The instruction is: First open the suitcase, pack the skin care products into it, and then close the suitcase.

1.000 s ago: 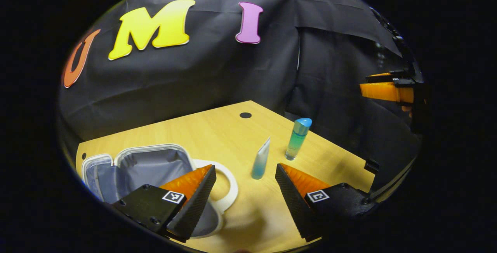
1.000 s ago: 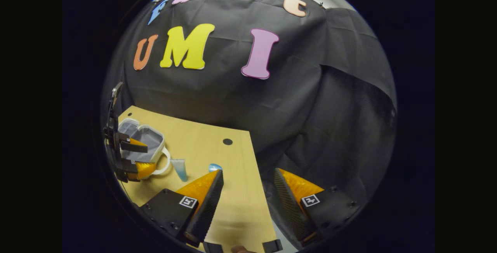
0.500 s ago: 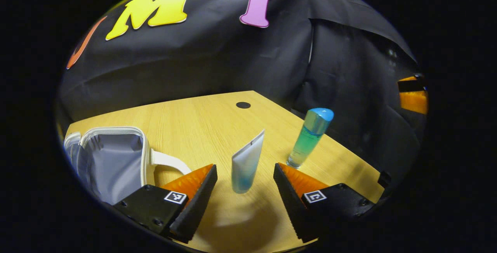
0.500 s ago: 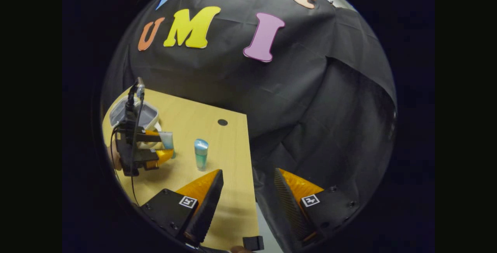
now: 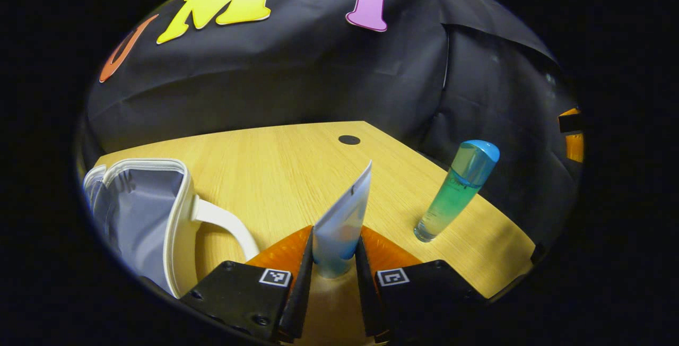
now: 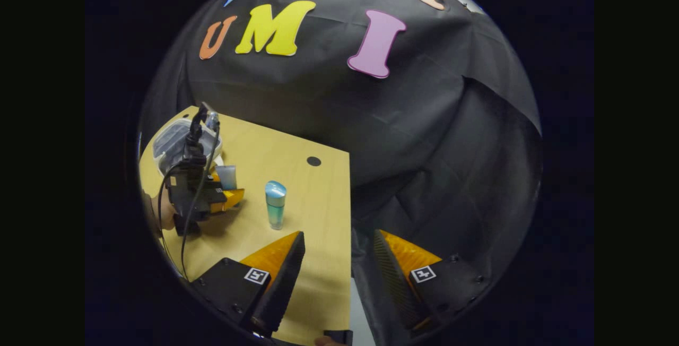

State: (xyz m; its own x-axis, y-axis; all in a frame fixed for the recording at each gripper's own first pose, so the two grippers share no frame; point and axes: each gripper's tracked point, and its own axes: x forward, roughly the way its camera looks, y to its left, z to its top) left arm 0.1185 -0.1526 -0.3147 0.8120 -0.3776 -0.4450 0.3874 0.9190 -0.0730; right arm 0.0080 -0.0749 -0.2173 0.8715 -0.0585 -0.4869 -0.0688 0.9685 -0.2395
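Left tool (image 5: 331, 261) grips tube (image 5: 342, 218) (suitcase (image 5: 143, 218) beside), table edge (image 5: 477, 197) near.

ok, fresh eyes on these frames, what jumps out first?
The pale blue tube standing upright, pinched between the left gripper jaws at the bottom of the left gripper view. Right of it a blue-capped green bottle stands on the wooden table; at left the white suitcase lies open.

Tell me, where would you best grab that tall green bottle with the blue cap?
Probably around the middle of the bottle, coming in level from the side with the open right gripper. It stands upright and alone on the table, and its round, slim body fits between two fingers.
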